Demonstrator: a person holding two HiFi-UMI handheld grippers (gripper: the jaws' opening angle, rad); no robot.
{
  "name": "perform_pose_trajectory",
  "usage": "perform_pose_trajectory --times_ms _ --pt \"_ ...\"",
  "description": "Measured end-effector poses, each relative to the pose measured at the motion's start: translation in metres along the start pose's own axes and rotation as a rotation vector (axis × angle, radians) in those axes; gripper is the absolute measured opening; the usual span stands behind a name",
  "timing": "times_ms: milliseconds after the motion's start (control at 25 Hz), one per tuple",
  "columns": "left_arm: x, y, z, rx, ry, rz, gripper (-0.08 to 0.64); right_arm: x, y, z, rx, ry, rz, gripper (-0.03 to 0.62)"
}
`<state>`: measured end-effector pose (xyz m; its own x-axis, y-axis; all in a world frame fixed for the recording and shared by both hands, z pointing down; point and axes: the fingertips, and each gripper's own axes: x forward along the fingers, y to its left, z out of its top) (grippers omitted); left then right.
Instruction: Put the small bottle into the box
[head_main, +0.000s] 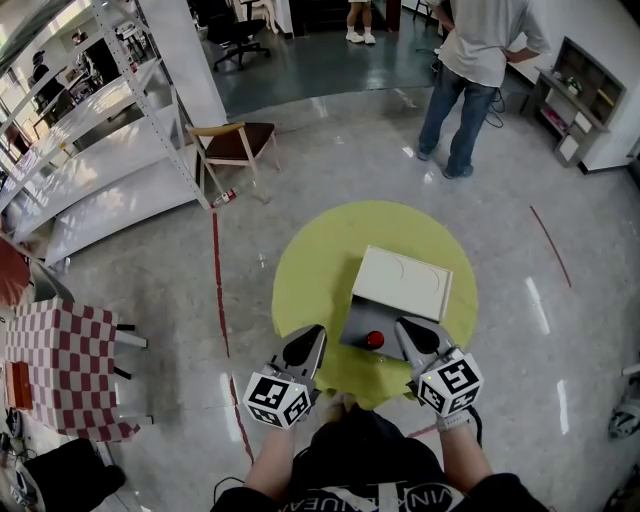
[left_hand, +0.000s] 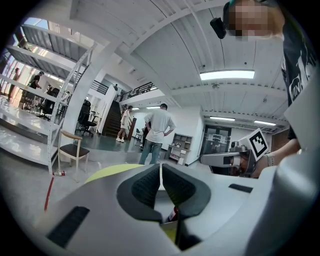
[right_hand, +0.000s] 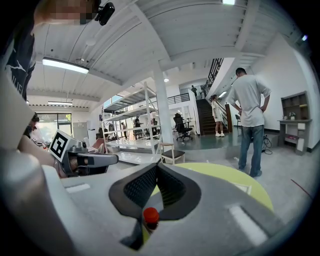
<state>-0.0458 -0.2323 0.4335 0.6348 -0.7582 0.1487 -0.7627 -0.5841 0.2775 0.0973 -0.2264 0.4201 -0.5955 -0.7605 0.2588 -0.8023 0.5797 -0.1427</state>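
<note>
1. I'm holding the left tool (head_main: 308, 342) low over the near edge of the round yellow desk (head_main: 310, 270). Its jaws are pressing together tip to tip.
2. I'm holding the right tool (head_main: 412, 335) near it on the right, also pointing fwd. Its jaws are likewise pressing shut on themselves.
3. The small bottle (head_main: 375, 340) w/ the red cap is standing upright btw the two tool tips, touching neither. In the right gripper view it's sitting just past the jaws & below them.
4. The box (head_main: 402, 283) is lying mid-desk. Its white lid is sitting shifted toward the far side, leaving a gray part (head_main: 356, 320) uncovered on my side. The bottle is resting at the near edge of that gray part.
5. Bkgd: a person (head_main: 470, 70) in a gray shirt & jeans is standing on the floor beyond the desk, back to me. A wooden chair (head_main: 235, 140) is standing beside a metal rack (head_main: 90, 130) at left, & a checked cloth (head_main: 65, 365) is lying at far left.
</note>
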Motion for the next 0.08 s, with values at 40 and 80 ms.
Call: perform_pose_trajectory --times_ms 40,80 --pt "-0.0001 0.0000 -0.0001 -0.001 0.001 0.000 0.021 0.0001 0.0005 -0.0004 0.001 0.001 0.002 0.006" --pt "-0.0002 0.0000 -0.0002 -0.001 0.001 0.000 0.021 0.0002 0.0010 -0.0009 0.002 0.002 0.005 0.006"
